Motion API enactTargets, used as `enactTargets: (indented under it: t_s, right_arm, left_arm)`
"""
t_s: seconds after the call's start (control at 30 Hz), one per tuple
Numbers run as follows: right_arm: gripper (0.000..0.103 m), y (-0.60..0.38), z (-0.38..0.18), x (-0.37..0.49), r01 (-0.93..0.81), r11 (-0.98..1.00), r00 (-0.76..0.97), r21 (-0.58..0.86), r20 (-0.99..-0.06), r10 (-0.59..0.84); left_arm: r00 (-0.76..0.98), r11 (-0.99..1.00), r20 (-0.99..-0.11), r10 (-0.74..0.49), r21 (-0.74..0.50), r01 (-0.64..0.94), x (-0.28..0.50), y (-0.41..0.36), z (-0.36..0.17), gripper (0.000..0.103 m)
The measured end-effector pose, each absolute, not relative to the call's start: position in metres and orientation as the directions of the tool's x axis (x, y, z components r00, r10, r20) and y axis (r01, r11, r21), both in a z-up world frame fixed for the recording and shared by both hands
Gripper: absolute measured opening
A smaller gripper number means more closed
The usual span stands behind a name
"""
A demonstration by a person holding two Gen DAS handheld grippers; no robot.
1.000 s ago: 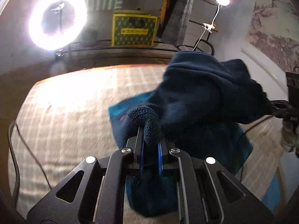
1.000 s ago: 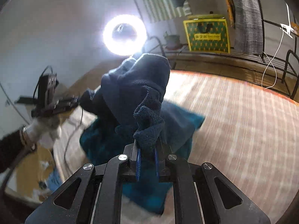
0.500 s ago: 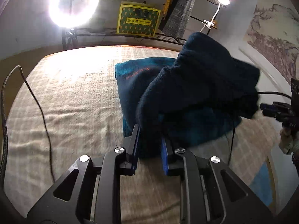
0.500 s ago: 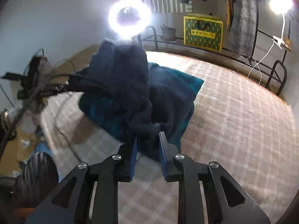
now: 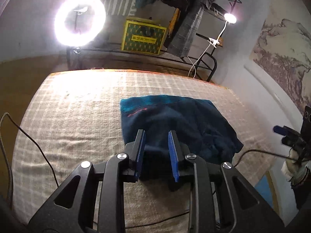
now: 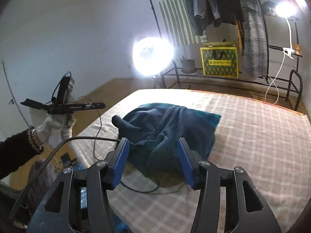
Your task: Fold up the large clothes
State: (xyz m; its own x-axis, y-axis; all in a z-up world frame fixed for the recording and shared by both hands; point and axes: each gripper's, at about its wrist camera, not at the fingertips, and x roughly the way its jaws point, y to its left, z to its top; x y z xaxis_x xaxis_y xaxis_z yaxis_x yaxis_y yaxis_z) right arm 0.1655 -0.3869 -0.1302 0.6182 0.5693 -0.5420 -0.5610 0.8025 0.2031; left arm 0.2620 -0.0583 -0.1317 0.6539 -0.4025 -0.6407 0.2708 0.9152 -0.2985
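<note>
Both tools, left tool (image 5: 156, 138) and right tool (image 6: 152, 149), are opening, empty, above the folded navy fleece (image 6: 165, 128) on the bed (image 6: 252, 136); next, smooth its loose sleeve flat.

We see a fuzzy, matt fleece jacket (image 6: 167, 132) on a coarse woven checked blanket (image 5: 77, 116); the gripper (image 6: 153, 155) looks matt black plastic with ribbed blue pads (image 6: 121, 161).

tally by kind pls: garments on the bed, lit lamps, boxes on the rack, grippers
Garments on the bed: 1, dark blue fleece jacket, lying loosely folded
Lit lamps: 2, round ring light, small clip lamp
Boxes on the rack: 1, yellow-and-green patterned box
Grippers: 2, left gripper, right gripper, both opening, nothing between them
Total: 6
</note>
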Motion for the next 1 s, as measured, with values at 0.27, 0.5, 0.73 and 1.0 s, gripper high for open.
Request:
enactTargets:
  t_s: [0.27, 0.5, 0.73, 1.0]
  right_arm:
    - [0.052, -0.365, -0.182, 0.203, -0.376, 0.901, 0.64, 0.214, -0.644, 0.42]
    - [0.069, -0.424, -0.228, 0.228, -0.083, 0.927, 0.621, 0.366, -0.708, 0.335]
    - [0.024, -0.425, -0.265, 0.252, -0.086, 0.817, 0.492, 0.57, -0.689, 0.532]
    - [0.008, -0.433, -0.211, 0.217, -0.218, 0.753, 0.541, 0.621, -0.565, 0.622]
  left_arm:
    - [0.606, 0.915, -0.688, -0.4, -0.268, 0.3, 0.305, -0.079, -0.156, 0.024]
    - [0.464, 0.902, -0.789, -0.403, -0.256, 0.349, 0.32, -0.09, -0.249, 0.024]
    - [0.492, 0.884, -0.754, -0.436, -0.256, 0.391, 0.308, -0.081, -0.258, 0.024]
    - [0.48, 0.881, -0.77, -0.419, -0.217, 0.421, 0.295, -0.074, -0.256, 0.025]
